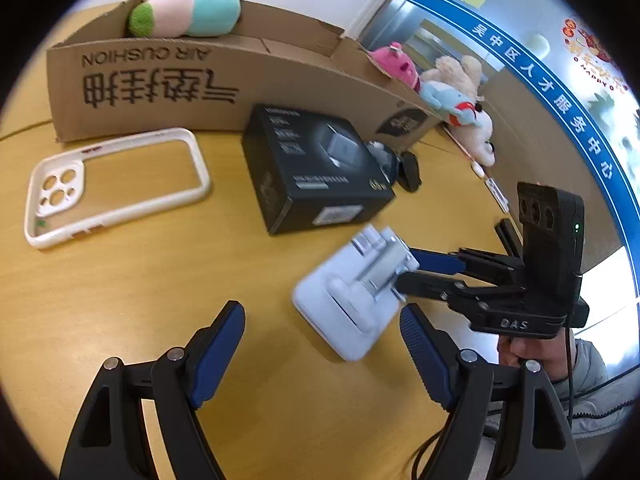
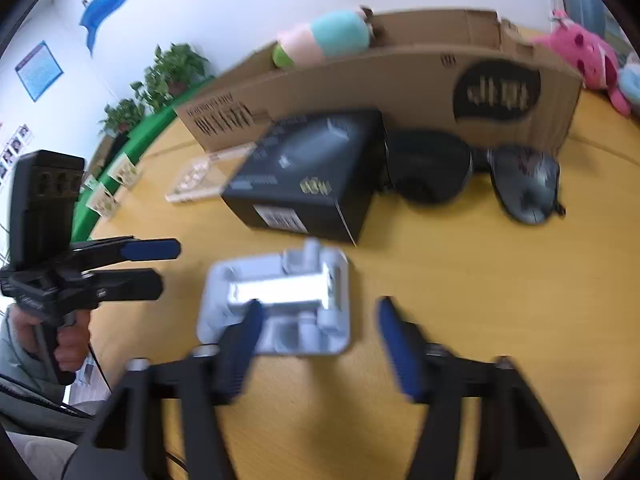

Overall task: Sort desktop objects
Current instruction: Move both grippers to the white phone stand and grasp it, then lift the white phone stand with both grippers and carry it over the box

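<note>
Lying on the yellow wooden tabletop (image 1: 140,280), the pale grey folding phone stand (image 1: 352,292) has a flat, rounded-corner base and a hinged, metallic-looking arm folded down across it; in the right wrist view it is blurred, yet the bright silvery bar on the arm still shows. The stand sits in front of a black product box (image 1: 316,168), near it but apart.

From the left wrist view, the right gripper (image 1: 404,276) reaches in from the right with its blue-padded fingers around the end of the stand's arm, one above and one below; whether the pads actually press on it cannot be told. In its own view one finger overlaps the stand's near edge while the other stands clear of it.

The left gripper (image 1: 322,344) hovers spread wide and empty, with the stand's near corner showing between its fingers.

Behind the box stands a cardboard carton (image 1: 208,84) with a plush toy (image 1: 184,12) lying on its rim. A white phone case (image 1: 116,188) lies to the left, and dark sunglasses (image 2: 476,178) rest against the carton beside the box.
</note>
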`<act>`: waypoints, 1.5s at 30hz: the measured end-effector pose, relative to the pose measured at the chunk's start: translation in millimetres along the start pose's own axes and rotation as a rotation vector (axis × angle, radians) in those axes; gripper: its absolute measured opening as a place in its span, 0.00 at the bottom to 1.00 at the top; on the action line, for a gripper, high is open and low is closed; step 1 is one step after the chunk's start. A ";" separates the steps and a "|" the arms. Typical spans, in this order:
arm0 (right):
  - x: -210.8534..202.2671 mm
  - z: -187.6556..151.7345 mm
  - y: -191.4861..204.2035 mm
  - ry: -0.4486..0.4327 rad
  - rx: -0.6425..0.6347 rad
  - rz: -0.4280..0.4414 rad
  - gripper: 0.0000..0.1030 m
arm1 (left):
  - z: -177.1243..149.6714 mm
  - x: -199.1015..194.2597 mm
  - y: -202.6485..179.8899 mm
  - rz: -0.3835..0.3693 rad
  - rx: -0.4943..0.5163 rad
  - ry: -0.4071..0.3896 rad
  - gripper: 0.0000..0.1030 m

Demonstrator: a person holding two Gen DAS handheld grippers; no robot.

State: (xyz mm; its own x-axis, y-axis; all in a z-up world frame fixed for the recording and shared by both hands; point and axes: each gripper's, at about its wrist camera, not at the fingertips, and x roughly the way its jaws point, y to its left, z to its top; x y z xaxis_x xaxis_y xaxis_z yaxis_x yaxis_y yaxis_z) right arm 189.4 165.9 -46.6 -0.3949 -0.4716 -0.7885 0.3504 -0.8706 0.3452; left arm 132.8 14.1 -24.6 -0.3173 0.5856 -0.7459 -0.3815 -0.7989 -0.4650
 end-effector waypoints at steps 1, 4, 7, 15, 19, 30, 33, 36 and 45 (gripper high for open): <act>-0.2 -2.6 2.0 -0.011 -0.004 0.002 0.36 | -1.5 2.1 -3.2 -0.001 0.008 0.007 0.78; 1.9 -6.2 11.7 -0.008 -0.005 0.004 0.35 | -5.1 6.3 -9.6 0.015 0.018 0.019 0.76; 5.6 -10.9 16.3 0.003 0.018 0.044 0.34 | -9.4 10.9 -9.6 0.082 0.015 0.037 0.75; 8.9 -17.6 29.0 -0.006 0.015 0.110 0.49 | -17.9 6.1 -5.6 0.152 0.050 0.020 0.48; 12.7 -15.6 40.4 -0.008 -0.065 0.073 0.51 | -19.3 4.4 -4.6 0.177 0.068 0.010 0.42; 9.7 -11.0 30.4 -0.029 -0.031 0.039 0.29 | -5.6 -10.8 -16.2 0.173 0.109 -0.083 0.38; -4.0 -7.7 32.9 -0.085 -0.028 0.049 0.29 | 6.3 -23.4 -23.9 0.159 0.131 -0.126 0.38; -26.3 3.6 36.5 -0.166 -0.033 0.042 0.28 | 22.9 -36.4 -34.9 0.155 0.162 -0.190 0.38; -72.5 66.3 36.0 -0.338 -0.087 -0.022 0.29 | 95.5 -61.7 -64.3 0.171 0.281 -0.356 0.38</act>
State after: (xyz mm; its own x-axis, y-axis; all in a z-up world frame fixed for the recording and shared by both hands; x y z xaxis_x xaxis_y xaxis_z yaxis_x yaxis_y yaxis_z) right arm 174.4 159.4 56.8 -0.6567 -0.4854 -0.5772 0.4045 -0.8726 0.2737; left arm 94.0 42.5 96.9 -0.6549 0.4989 -0.5677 -0.5023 -0.8485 -0.1664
